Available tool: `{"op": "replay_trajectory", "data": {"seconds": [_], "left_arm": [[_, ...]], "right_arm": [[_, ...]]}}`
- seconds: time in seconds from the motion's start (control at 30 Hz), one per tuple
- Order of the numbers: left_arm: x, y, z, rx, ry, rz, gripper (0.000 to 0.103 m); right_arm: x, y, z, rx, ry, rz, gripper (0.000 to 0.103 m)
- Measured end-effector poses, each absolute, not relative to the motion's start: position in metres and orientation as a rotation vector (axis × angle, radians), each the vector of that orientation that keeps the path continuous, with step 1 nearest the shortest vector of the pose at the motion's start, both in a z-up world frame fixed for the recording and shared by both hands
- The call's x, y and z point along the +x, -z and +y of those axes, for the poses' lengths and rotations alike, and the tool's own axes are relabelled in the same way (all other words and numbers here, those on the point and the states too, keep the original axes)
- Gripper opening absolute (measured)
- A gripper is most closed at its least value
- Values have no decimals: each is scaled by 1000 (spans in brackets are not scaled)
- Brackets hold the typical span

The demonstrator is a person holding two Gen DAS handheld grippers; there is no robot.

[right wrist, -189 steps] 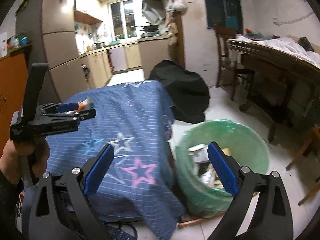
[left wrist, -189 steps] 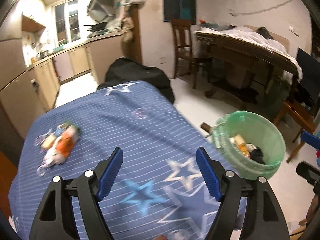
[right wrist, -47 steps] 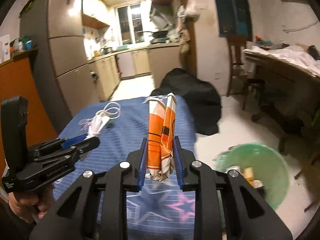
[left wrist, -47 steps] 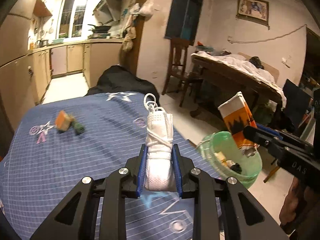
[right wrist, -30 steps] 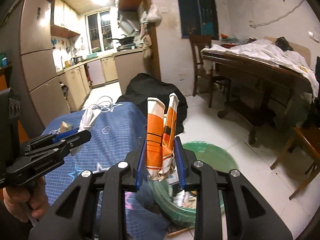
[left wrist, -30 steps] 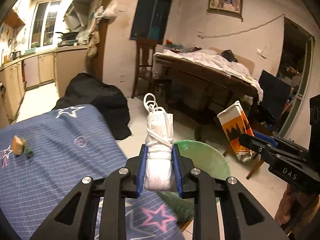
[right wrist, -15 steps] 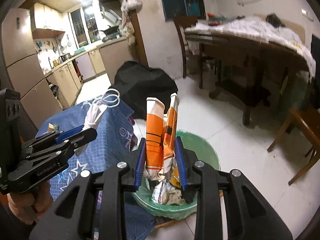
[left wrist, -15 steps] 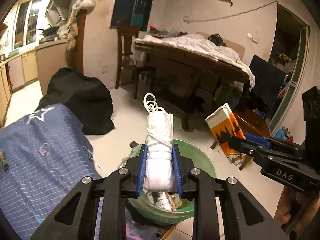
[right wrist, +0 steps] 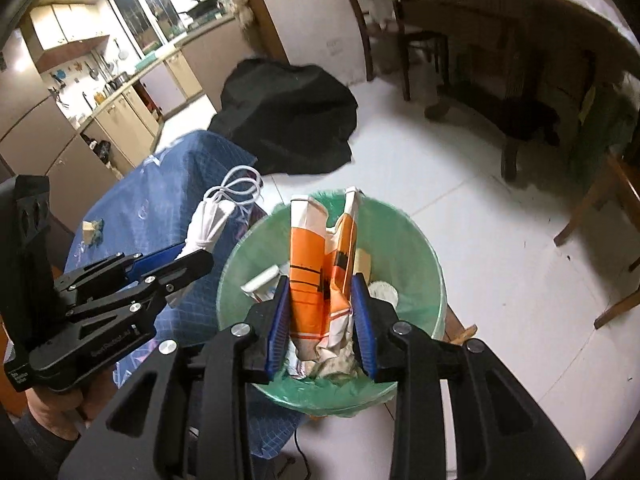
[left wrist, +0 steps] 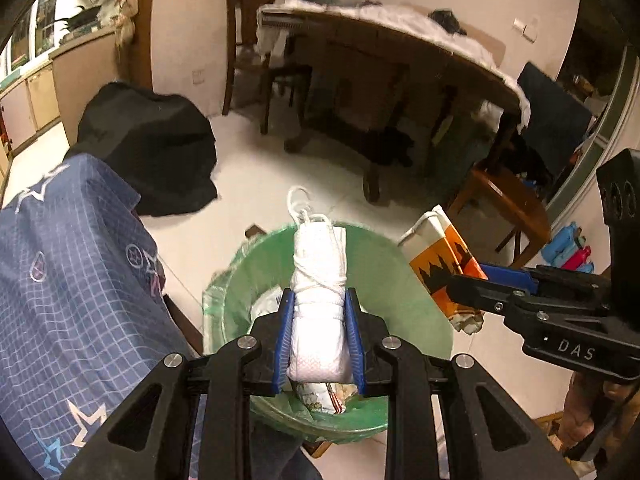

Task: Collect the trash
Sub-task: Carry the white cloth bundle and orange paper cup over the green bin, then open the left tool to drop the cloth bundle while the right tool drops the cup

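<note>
Both loads now hang over the green bin [right wrist: 434, 276], off the blue-clothed table [left wrist: 60, 280]: your left gripper [left wrist: 319, 330] pinches the white bundle [left wrist: 319, 280], while your right gripper [right wrist: 320, 312], jaws just easing apart, loosely brackets the orange carton [right wrist: 320, 276]. Next, spread both to drop them.

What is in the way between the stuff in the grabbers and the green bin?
Nothing visible. The white mask in the left gripper and the orange wrapper in the right gripper both hang above the open mouth of the green bin, which has no lid, only trash inside.
</note>
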State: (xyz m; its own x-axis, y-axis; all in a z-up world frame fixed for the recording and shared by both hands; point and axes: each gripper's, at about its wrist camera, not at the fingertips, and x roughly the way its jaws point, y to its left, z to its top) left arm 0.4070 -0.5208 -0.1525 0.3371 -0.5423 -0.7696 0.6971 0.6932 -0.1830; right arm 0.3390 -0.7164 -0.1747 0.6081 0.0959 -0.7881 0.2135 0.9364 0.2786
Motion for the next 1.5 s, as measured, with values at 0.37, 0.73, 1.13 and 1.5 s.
{"op": "replay_trajectory", "data": {"seconds": [0.37, 0.73, 1.13, 1.5], "left_arm": [[414, 189, -543, 250, 809, 957, 26], [415, 195, -550, 262, 794, 960, 26], [415, 197, -550, 262, 787, 956, 26], [420, 200, -545, 272, 756, 955, 42]], "right_arm": [[345, 194, -731, 377, 64, 971, 31], [345, 200, -737, 389, 64, 971, 33], [345, 206, -740, 393, 64, 971, 36], [341, 209, -745, 402, 62, 960, 50]]}}
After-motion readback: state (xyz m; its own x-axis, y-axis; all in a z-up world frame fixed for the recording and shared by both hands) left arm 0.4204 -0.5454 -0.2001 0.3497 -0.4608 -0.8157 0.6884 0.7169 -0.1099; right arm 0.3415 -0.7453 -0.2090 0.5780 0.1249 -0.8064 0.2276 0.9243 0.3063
